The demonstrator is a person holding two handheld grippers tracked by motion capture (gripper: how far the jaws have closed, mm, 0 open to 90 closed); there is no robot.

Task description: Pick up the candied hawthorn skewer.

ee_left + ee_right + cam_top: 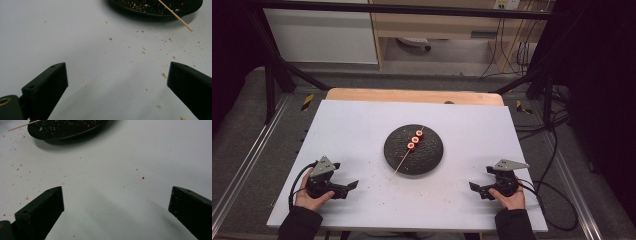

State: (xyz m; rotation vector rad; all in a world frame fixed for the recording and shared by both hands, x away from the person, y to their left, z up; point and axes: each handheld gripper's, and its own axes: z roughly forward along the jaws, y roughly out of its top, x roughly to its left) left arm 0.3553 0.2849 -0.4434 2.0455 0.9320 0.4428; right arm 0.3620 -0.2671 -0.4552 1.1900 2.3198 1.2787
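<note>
Both grippers rest low on the white table [362, 130], the left gripper [352, 185] at the near left and the right gripper [473, 187] at the near right, each with jaws spread wide and nothing between them. The skewer [408, 152] lies on the black plate [432, 157] at the table's middle, well apart from both tools; three red rings [415, 139] are threaded on its far half, and its bare near end sticks out past the plate's rim over the table. In the left gripper view that bare end [185, 23] hangs just clear of the rim, with crumbs [143, 51] scattered on the table below it. The likely trouble lies in the pick-up. The stick is thin and round, so jaws that close off-centre may roll it aside or flick it off the plate. A pinch at the overhanging tip alone could tip the loaded far end down, letting the rings slide along or off the stick. Pushing on the rim may also shift the plate, since nothing appears to hold it down.
</note>
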